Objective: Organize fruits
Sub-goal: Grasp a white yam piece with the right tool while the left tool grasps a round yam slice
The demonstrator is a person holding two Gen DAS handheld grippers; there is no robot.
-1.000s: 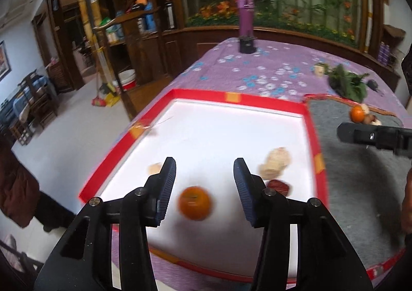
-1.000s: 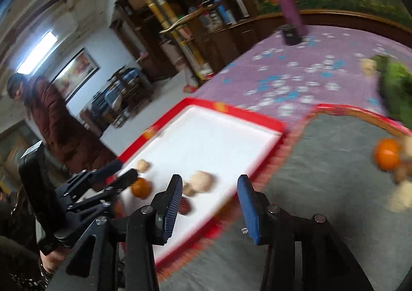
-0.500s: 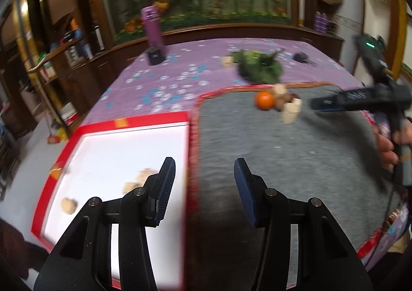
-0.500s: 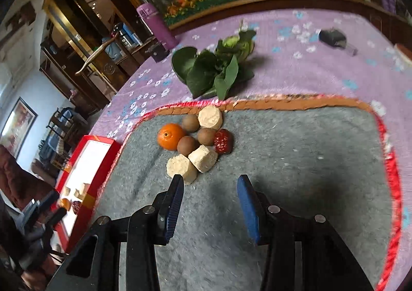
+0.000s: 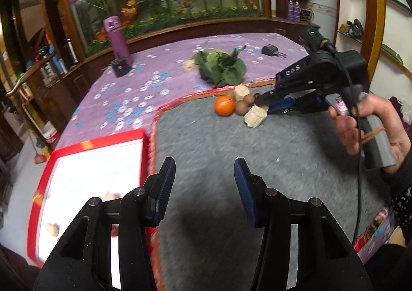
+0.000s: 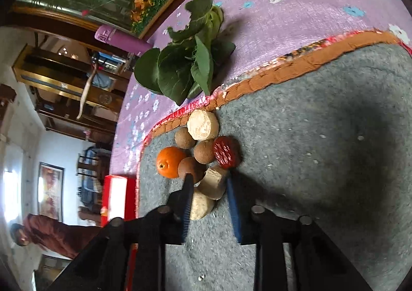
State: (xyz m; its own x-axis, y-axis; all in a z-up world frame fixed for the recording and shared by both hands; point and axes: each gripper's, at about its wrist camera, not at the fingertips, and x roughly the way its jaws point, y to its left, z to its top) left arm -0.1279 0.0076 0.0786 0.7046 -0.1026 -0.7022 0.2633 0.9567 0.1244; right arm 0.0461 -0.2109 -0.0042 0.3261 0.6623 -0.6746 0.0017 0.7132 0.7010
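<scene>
A pile of fruit lies at the far edge of the grey mat (image 6: pixel 322 162): an orange (image 6: pixel 170 162), three brown round fruits (image 6: pixel 203 151), a red date (image 6: pixel 226 154) and beige chunks (image 6: pixel 203 124). My right gripper (image 6: pixel 208 180) is tilted onto its side, and its jaws are closing with one beige chunk (image 6: pixel 213 185) between them, both pads against it. In the left wrist view that gripper (image 5: pixel 262 108) reaches the pile from the right, beside the orange (image 5: pixel 224 105). My left gripper (image 5: pixel 204 182) hovers open over the near mat (image 5: pixel 231 149) with nothing between its fingers.
A red-rimmed white tray (image 5: pixel 97 162) lies left of the mat with small pieces (image 5: pixel 52 229) in it. Leafy greens (image 5: pixel 221 66), a purple bottle (image 5: pixel 117 35) and a small black object (image 5: pixel 270 50) sit on the flowered purple cloth behind. A person in a coat (image 6: pixel 46 234) stands off the table.
The left gripper swung from over the tray to over the grey mat, staying open. The right gripper dropped to the pile, rolled sideways and closed around a beige chunk.
</scene>
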